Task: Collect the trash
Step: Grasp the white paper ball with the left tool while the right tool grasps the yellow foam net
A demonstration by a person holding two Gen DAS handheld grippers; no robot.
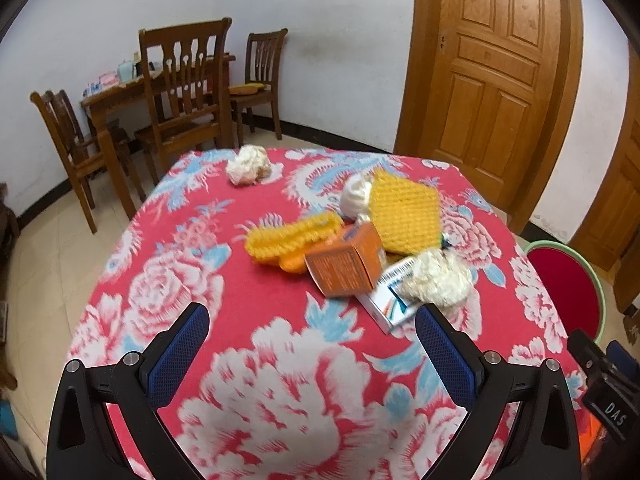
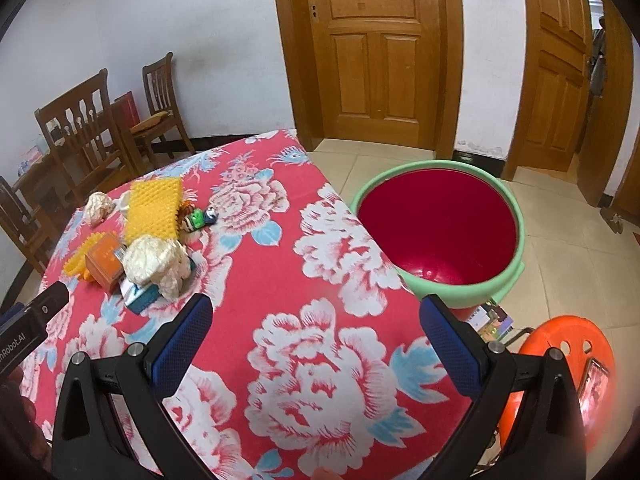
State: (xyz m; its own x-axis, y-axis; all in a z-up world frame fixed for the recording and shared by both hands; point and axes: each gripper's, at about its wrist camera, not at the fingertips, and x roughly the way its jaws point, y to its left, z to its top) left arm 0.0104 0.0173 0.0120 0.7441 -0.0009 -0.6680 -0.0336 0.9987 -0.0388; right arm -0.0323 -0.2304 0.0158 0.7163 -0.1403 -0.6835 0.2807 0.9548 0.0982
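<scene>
A pile of trash lies on the red flowered tablecloth (image 1: 256, 320): an orange box (image 1: 346, 266), a white-and-blue box (image 1: 390, 300), a crumpled paper wad (image 1: 438, 278) on top of it, yellow bumpy sheets (image 1: 404, 212) and a smaller white wad (image 1: 356, 196). Another crumpled wad (image 1: 248, 165) sits alone near the far edge. My left gripper (image 1: 312, 318) is open, short of the pile, holding nothing. My right gripper (image 2: 316, 310) is open over the cloth (image 2: 320, 280), empty, with the pile (image 2: 154, 260) to its left. A red bucket with a green rim (image 2: 440, 224) stands beside the table.
Small colourful wrappers (image 2: 198, 216) lie past the yellow sheet (image 2: 154, 208). An orange stool (image 2: 568, 356) with a phone on it stands right of the table. Wooden chairs (image 1: 184, 88) and a side table are behind; wooden doors (image 2: 376, 52) line the far wall.
</scene>
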